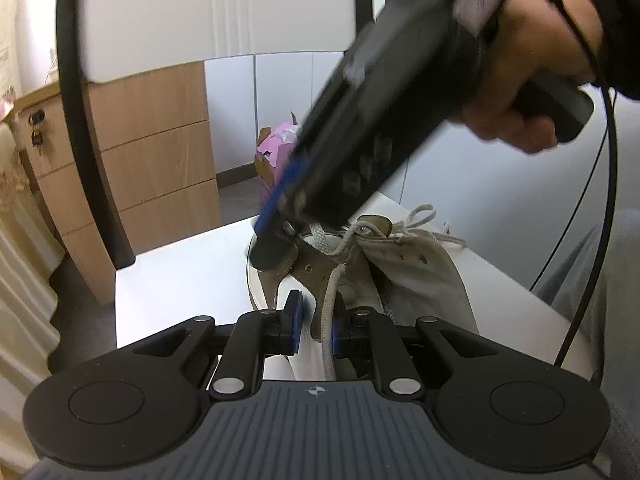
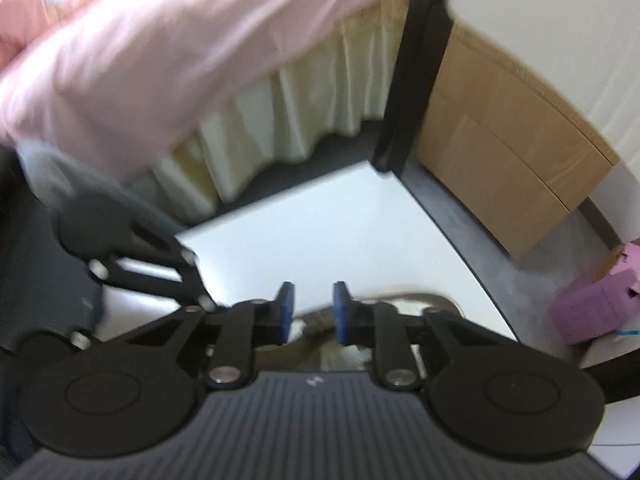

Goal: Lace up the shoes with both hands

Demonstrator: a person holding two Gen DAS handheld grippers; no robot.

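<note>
The left claw (image 1: 316,320) is holding the lace (image 1: 329,312) against one pad, jaws narrowly spread, while the right claw (image 2: 313,309), empty and slightly spread, is hovering over the shoe (image 1: 416,276), needing a fresh pinch on the lace

Your left gripper (image 1: 314,322) has the white lace (image 1: 329,312) between its parted jaws; beyond it, your right gripper (image 1: 276,240) tips onto the shoe (image 1: 416,276).

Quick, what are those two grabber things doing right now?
Left gripper: fingers slightly apart, lace between them; grip cannot be told.
Right gripper: open, holding nothing.
</note>
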